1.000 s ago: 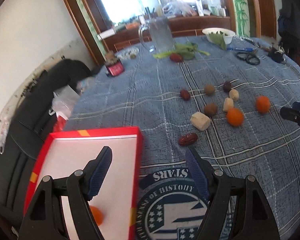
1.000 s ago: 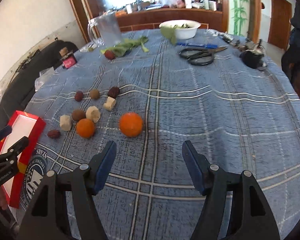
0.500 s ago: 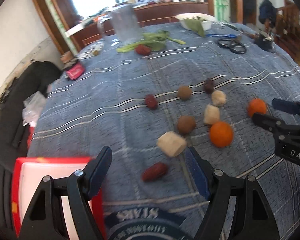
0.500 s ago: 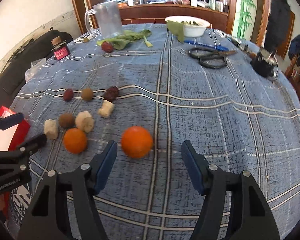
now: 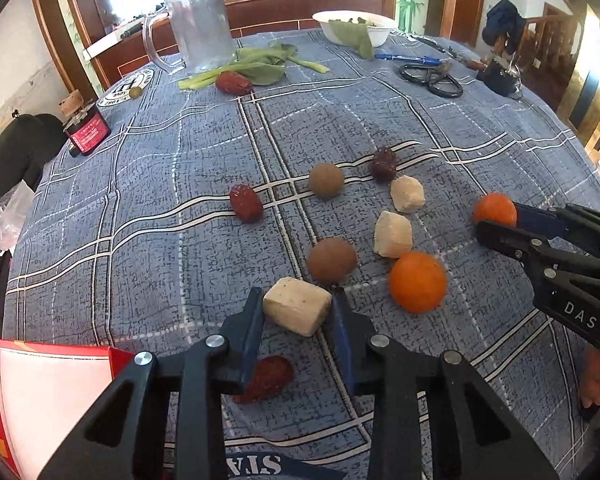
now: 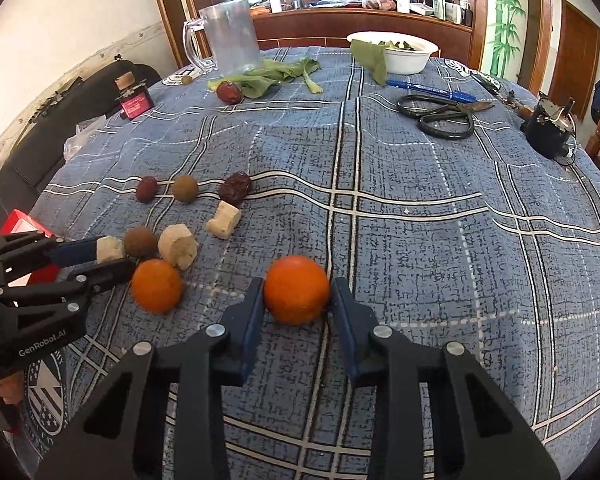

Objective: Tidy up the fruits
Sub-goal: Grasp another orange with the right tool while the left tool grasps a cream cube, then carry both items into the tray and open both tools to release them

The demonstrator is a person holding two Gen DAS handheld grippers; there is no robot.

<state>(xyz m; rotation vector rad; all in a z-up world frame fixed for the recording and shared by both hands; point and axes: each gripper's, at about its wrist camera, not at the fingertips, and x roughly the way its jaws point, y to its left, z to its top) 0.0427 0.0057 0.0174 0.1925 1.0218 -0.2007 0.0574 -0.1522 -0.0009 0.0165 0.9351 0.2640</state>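
Over a blue plaid cloth [image 6: 420, 240], the left gripper [image 5: 298, 312] has its two fingers pressed against the sides of a pale chunk [image 5: 297, 311], clamped on it. Under that gripper lies a red date [image 5: 269, 377], and the corner of a red box [image 5: 40, 392] sits to the left, near the table edge.

The right gripper [image 6: 296, 300] has its fingers tight on either side of an orange [image 6: 297, 289], which sits on the cloth. A second orange [image 6: 156, 286] rests just left of it, between the two grippers.

Farther back lie two more pale chunks [image 5: 393, 234], two brown round fruits [image 5: 331, 261], another date [image 5: 245, 202] and a dark wrinkled fruit [image 5: 383, 164]. At the far edge stand a jug [image 6: 230, 36], greens [image 6: 276, 74], a bowl [image 6: 406, 54] and scissors [image 6: 444, 116].
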